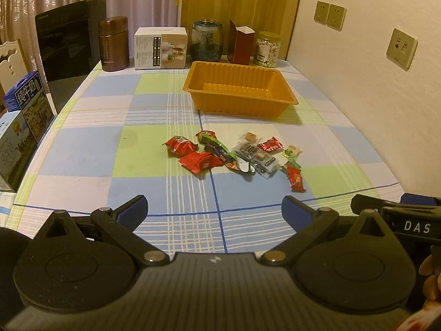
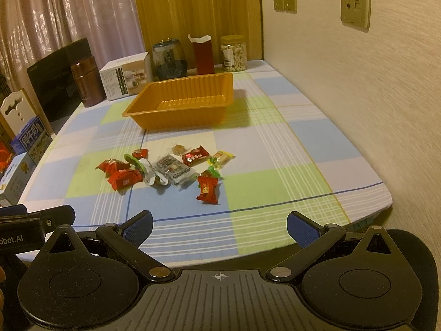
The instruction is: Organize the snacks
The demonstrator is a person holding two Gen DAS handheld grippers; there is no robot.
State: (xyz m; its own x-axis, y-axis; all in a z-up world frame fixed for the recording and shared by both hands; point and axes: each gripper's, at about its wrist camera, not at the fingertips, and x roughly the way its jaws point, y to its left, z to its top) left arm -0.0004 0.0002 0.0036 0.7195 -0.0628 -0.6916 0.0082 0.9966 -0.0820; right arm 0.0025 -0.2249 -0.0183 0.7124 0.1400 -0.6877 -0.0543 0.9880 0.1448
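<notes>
Several wrapped snacks (image 1: 234,155) (image 2: 168,169) lie scattered mid-table: red packets, a green-edged one, a grey sachet and small candies. One red packet (image 1: 295,178) (image 2: 207,189) lies nearest to me. Behind the pile stands an orange plastic tray (image 1: 242,104) (image 2: 154,120) with nothing in it. My left gripper (image 1: 214,211) is open above the near edge of the table, well short of the snacks. The right gripper (image 2: 220,226) is open too, also near the front edge, with nothing between its fingers. The right tool's body (image 1: 408,218) shows at the right of the left wrist view.
Along the far edge stand a brown flask (image 1: 113,44), a white box (image 1: 161,48), a glass jar (image 1: 206,40), a red carton (image 1: 242,45) and a nut jar (image 1: 267,49). Milk cartons (image 1: 24,102) and a dark panel (image 1: 69,47) line the left side. A wall (image 1: 372,96) borders the right.
</notes>
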